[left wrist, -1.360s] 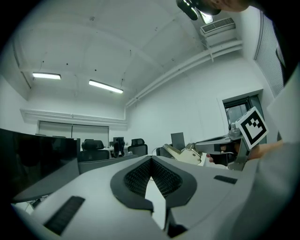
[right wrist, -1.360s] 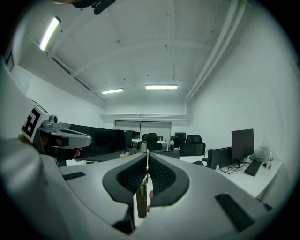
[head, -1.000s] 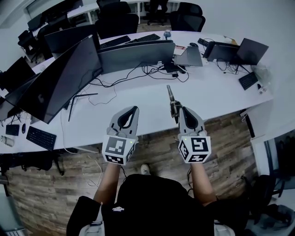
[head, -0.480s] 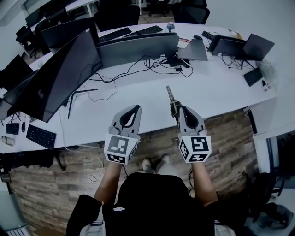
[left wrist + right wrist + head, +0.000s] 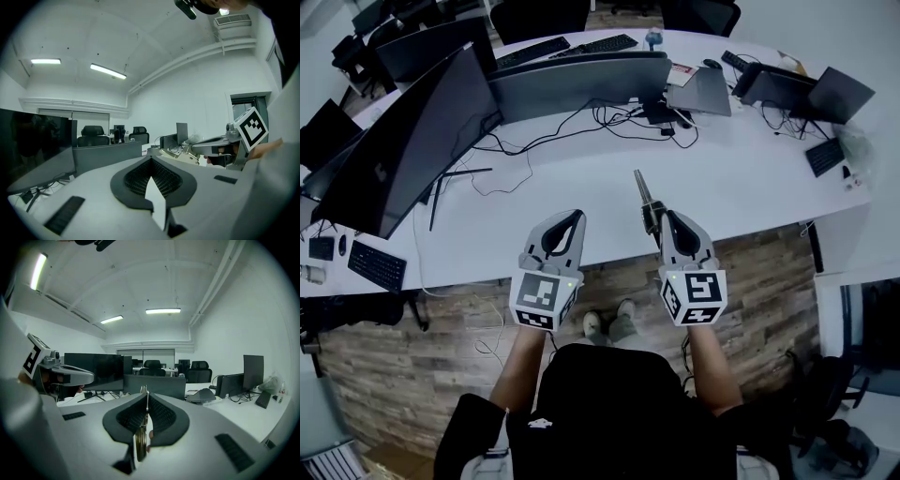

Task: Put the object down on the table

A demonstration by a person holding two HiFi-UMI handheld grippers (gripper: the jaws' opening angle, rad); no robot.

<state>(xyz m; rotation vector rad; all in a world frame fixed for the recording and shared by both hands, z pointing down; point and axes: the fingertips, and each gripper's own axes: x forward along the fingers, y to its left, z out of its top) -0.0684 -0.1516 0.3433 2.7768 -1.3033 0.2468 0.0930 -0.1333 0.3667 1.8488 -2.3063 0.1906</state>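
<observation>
The left gripper (image 5: 574, 217) is seen closed and empty, while the slim metal object (image 5: 643, 190) is clamped in the right gripper (image 5: 662, 217) over the near edge of the table (image 5: 750, 178), so lowering, then release, is judged next.

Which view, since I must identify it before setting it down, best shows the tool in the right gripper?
The head view: the slim metal tool shows lengthwise, jutting forward from the right gripper against the white table. The right gripper view sees it edge-on, clamped between the jaws. The left gripper view doesn't show it clearly.
</observation>
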